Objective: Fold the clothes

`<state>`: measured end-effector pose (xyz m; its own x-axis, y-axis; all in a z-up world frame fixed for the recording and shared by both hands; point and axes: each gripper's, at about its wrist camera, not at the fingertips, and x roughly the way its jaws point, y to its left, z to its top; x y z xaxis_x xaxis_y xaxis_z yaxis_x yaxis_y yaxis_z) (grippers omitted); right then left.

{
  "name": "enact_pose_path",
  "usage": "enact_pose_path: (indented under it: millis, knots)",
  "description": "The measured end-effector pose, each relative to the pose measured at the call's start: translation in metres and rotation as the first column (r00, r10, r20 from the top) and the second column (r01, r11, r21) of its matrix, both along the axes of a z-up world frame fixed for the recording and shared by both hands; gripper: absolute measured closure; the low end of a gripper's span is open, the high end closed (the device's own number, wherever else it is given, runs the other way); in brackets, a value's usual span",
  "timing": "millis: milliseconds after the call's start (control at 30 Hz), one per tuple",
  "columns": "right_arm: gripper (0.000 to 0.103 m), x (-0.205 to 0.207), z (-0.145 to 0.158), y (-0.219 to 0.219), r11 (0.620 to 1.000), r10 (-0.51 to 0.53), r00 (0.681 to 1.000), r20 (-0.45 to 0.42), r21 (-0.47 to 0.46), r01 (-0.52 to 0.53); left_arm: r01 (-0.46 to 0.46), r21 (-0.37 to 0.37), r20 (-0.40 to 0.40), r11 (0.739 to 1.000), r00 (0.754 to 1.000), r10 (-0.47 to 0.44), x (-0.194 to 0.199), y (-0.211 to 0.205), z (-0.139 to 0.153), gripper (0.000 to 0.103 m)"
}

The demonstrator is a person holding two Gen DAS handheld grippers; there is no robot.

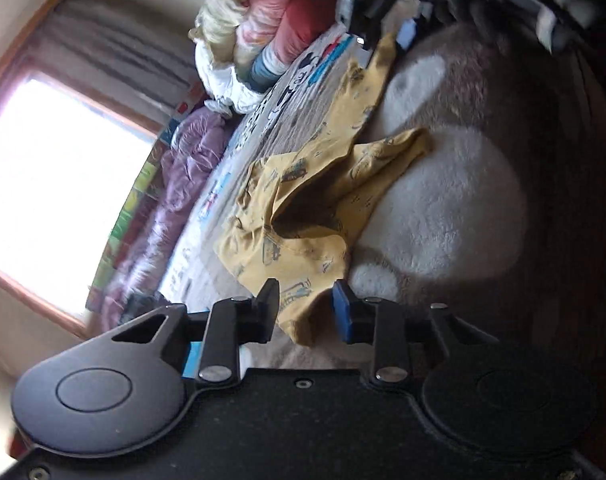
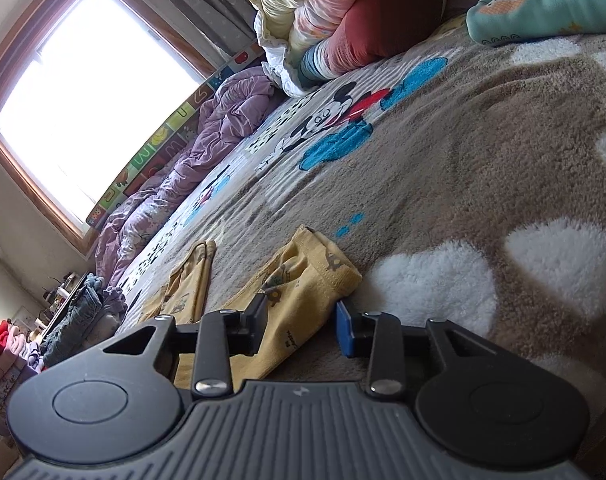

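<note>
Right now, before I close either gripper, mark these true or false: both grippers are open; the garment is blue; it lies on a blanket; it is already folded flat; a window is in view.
1. Both grippers are open: true, left gripper and right gripper.
2. The garment is blue: false, the yellow garment is printed yellow.
3. It lies on a blanket: true, the brown blanket.
4. Folded flat: false, it is rumpled.
5. Window in view: true.

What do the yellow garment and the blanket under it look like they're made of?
Yellow garment: seems thin, matte cotton knit; it creases softly, with a stitched hem and printed pictures. Blanket: looks like fluffy synthetic fleece or plush; tufted, fuzzy pile in brown and white patches.
</note>
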<state>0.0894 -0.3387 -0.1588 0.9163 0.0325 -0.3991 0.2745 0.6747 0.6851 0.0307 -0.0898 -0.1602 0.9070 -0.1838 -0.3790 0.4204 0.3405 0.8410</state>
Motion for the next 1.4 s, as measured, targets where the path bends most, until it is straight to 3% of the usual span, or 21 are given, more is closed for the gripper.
enact_pose_path:
  millis: [167,300,400,500,700,767,900,933,1000,1133,1267,1400]
  knots:
    - [0.067,-0.002,-0.002,-0.003,1.000,0.006,1.000,0.007,0.027,-0.007,0.001,0.183,0.040,0.983,0.999,-0.009,0.004,-0.001,-0.017,0.078]
    - [0.067,-0.003,-0.002,-0.005,0.999,0.008,1.000,0.014,0.044,-0.008,-0.008,0.137,0.051,0.991,0.999,0.001,0.010,0.001,-0.011,0.082]
    - [0.067,-0.003,-0.003,-0.005,0.999,0.009,1.000,0.017,0.045,-0.010,-0.062,0.131,0.083,0.989,0.995,0.051,0.013,-0.002,-0.015,0.100]
    - [0.067,-0.004,-0.003,-0.007,0.998,0.009,1.000,0.023,0.060,-0.011,-0.158,0.037,0.098,0.987,0.983,0.154,0.015,0.009,-0.002,0.100]
    - [0.068,-0.003,-0.004,-0.009,0.997,0.001,1.000,0.030,0.081,-0.003,-0.136,-0.009,0.006,0.991,0.991,0.136,0.018,0.011,-0.006,0.101]
    - [0.072,-0.003,-0.006,-0.013,0.995,-0.003,0.999,0.034,0.102,0.000,-0.140,-0.031,-0.019,0.990,0.990,0.139,0.018,0.013,-0.004,0.101]
    - [0.097,0.001,-0.013,-0.019,0.990,-0.006,0.999,0.038,0.141,0.000,-0.152,-0.113,-0.104,0.982,0.985,0.140,0.020,0.018,0.006,0.100]
    - [0.097,0.001,-0.014,-0.021,0.988,-0.009,0.999,0.041,0.152,0.003,-0.154,-0.144,-0.136,0.978,0.982,0.134,0.019,0.020,0.011,0.088]
    - [0.097,-0.001,-0.014,-0.023,0.985,-0.016,0.998,0.056,0.171,0.006,-0.163,-0.257,-0.227,0.953,0.968,0.105,0.017,0.031,0.032,0.085]
    - [0.097,0.000,-0.006,-0.028,0.981,0.001,0.996,0.087,0.193,-0.018,-0.239,-0.485,-0.275,0.841,0.955,0.113,0.030,0.056,0.073,0.086]
    - [0.097,0.010,0.004,-0.031,0.981,0.052,0.993,0.105,0.181,-0.070,-0.288,-0.566,-0.323,0.772,0.940,0.114,0.064,0.056,0.064,0.086]
    - [0.097,0.017,0.022,-0.034,0.988,0.093,0.990,0.106,0.112,-0.105,-0.386,-0.510,-0.452,0.769,0.881,0.142,0.091,0.055,0.037,0.087]
